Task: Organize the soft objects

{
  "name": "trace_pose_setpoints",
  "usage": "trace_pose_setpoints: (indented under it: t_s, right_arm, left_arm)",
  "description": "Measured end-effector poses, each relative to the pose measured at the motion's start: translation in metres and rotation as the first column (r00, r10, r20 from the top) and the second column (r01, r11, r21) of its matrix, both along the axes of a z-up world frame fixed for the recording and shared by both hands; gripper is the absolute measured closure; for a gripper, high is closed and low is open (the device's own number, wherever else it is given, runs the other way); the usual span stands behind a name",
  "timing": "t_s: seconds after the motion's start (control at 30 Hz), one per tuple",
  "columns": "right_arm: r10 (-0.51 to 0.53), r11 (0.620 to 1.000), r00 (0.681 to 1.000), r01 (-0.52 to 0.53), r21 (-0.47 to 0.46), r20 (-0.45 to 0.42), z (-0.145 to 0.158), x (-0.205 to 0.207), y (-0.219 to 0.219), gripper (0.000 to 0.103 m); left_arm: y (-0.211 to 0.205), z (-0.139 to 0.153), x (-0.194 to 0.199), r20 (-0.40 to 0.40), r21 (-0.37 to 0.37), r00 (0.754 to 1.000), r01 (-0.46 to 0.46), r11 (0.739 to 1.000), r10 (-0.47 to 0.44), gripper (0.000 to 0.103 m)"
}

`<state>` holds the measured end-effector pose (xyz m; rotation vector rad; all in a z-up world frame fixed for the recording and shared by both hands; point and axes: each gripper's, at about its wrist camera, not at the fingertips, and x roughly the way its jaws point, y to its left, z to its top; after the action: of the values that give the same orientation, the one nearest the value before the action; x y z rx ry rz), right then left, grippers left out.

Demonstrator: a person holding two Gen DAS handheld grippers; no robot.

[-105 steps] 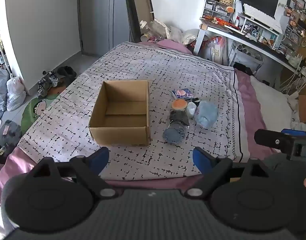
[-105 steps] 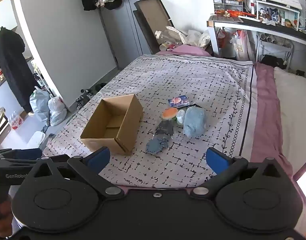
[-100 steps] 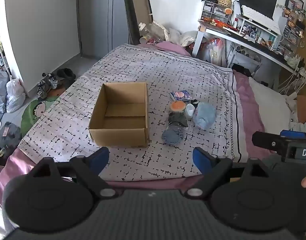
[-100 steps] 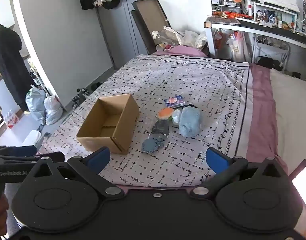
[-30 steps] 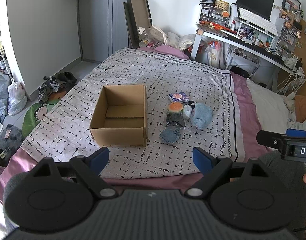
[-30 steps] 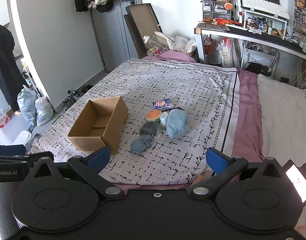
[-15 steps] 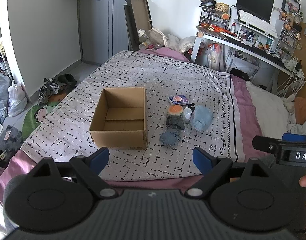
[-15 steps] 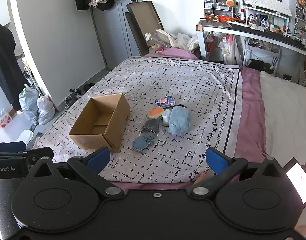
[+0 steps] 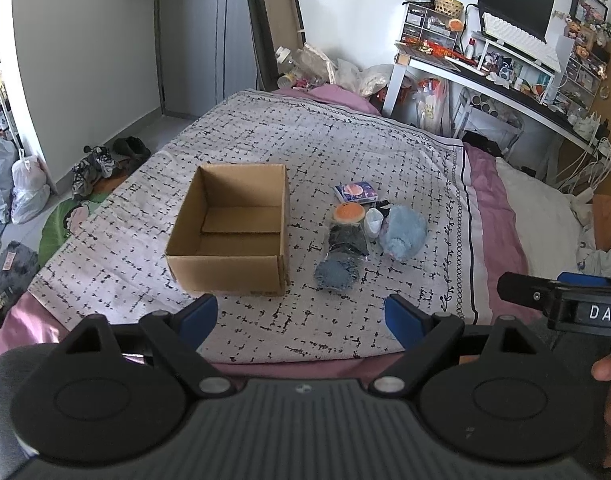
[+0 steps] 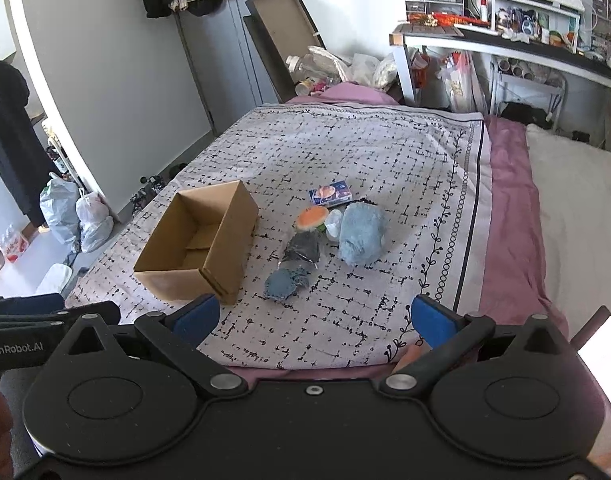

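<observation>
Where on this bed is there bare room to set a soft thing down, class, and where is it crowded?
Bare: the patterned bedspread beyond the cardboard box, the strip between box and soft things, and the near edge. The box is empty too. Crowded: the cluster right of the box, where the fluffy blue toy, orange-topped item and blue cloth lie close together.

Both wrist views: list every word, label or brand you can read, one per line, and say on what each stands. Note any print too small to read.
"DAS", cut off by the frame edge: on the right gripper, seen in the left wrist view.
"GenRobot.AI": on the left gripper, seen in the right wrist view.
Print on the small blue packet beside the soft objects: too small to read.
Labels on the desk clutter: too small to read.
</observation>
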<state>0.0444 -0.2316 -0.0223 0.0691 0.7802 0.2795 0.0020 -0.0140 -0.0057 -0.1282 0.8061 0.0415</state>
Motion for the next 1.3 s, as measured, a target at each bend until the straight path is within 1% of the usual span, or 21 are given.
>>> trace_pose_setpoints:
  t_s: [0.17,0.4,0.67,1.1,1.3]
  right_arm:
    - [-0.01,1.0,1.0,0.011,0.011,-0.024,-0.007,0.015,-0.003,0.0]
    - [-0.03,0.997,0.997,0.035,0.075,-0.068,-0.022,0.038,-0.012,0.0]
    - [-0.046,0.99,0.992,0.061,0.123,-0.121,-0.038,0.067,-0.015,0.0]
    - [-0.071,0.971,0.969,0.121,0.206,-0.236,-0.067,0.113,-0.017,0.0]
    - [-0.093,0.962,0.958,0.156,0.222,-0.27,-0.083,0.136,-0.014,0.001]
  left_arm:
    - [-0.005,-0.008,0.013,-0.016,-0.009,1.0,0.001,1.0,-0.002,0.013]
    - [-0.01,-0.02,0.035,-0.029,-0.026,1.0,0.004,1.0,-0.005,0.013]
    - [-0.016,-0.037,0.061,-0.054,-0.033,0.999,0.006,0.999,-0.007,0.014]
    - [-0.027,-0.069,0.107,-0.113,-0.055,0.993,0.038,0.998,-0.044,0.016]
    - [-0.03,-0.085,0.126,-0.135,-0.069,0.989,0.049,0.996,-0.058,0.017]
